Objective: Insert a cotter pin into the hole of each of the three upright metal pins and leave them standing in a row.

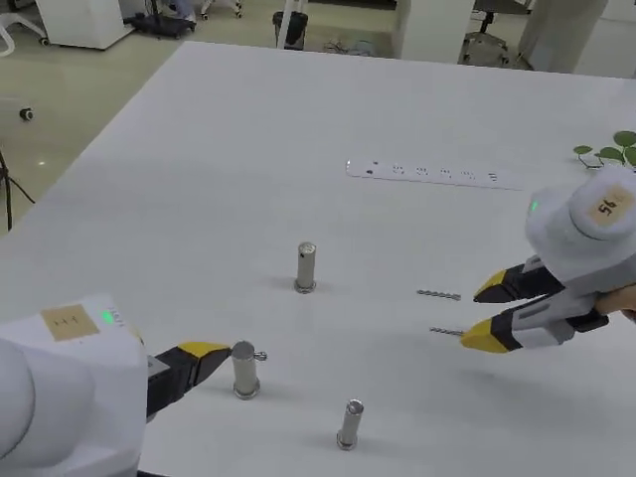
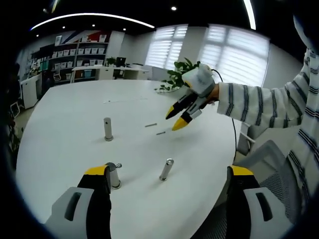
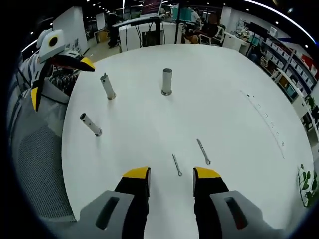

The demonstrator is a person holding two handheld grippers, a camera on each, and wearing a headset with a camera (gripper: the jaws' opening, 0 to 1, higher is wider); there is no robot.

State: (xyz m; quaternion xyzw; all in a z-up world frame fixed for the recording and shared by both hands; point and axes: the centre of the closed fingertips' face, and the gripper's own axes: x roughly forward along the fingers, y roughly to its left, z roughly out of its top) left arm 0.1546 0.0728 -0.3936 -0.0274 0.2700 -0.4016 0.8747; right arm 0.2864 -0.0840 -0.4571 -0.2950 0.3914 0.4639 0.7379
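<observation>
Currently my right tongs [image 3: 172, 175] are open and empty, jaws moderately parted, held low over the table [image 1: 199, 179] at the right. Two loose cotters lie just left of the jaw tips.

The near cotter [image 3: 177, 165] sits directly ahead of the gap between the jaws. Its long axis runs left to right in the scene, nearly in line with the tongs' own axis, and its right end is close to the near jaw tip. The far cotter [image 3: 203, 151] lies roughly parallel, just beyond it, ahead of the far jaw.

Judgement: the near cotter is the next pick-up, and the right tongs are much the nearer tool. Since it lies end-on to the jaws, a short advance leftward should bring the jaws astride the shank before they close.

My left tongs [image 2: 168, 172] are open wide and empty at the near left. One jaw is just beside the left pin [image 1: 244, 371]; I cannot tell whether it touches. That pin carries the fitted cotter [image 1: 258, 355], loop showing on its right. The far pin [image 1: 305, 266] and right pin [image 1: 349, 423] stand bare. The three pins form a triangle, not a row.
</observation>
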